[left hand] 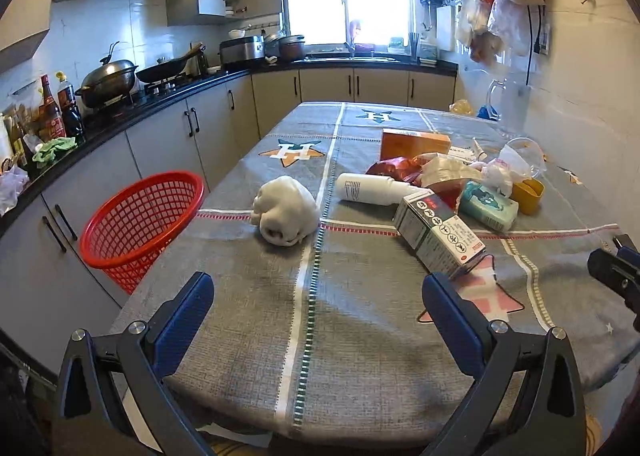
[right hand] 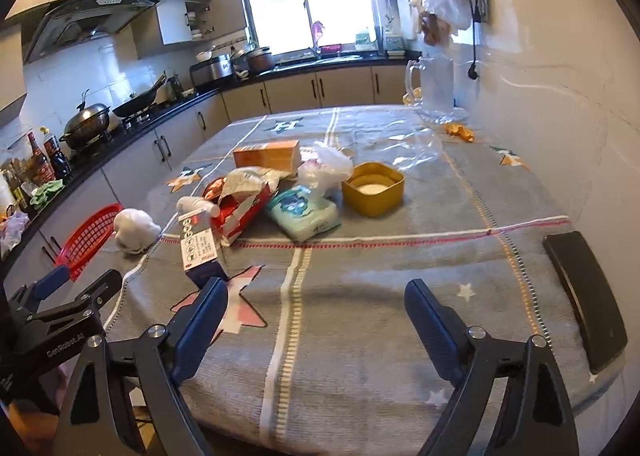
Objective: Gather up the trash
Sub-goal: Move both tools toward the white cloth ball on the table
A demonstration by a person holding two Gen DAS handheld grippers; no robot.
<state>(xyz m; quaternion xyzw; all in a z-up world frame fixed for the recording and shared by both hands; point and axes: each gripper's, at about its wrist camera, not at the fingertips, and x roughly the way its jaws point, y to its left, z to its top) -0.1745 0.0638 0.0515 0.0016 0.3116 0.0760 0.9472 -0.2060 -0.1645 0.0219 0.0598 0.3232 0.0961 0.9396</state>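
Left tool [left hand: 318,288]: we see it spread, empty, above the near edge.
Right tool [right hand: 316,300]: spread, empty.
Crumpled white paper wad [left hand: 285,213]: surface's left edge, beside red plastic mesh basket [left hand: 140,224].

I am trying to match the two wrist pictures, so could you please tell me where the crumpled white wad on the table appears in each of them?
Left wrist view: the white wad lies centre-left on the table, right of the red basket.
Right wrist view: the white wad lies at the left, just right of the red basket.
Shared landmark: the red basket beside the table's edge.
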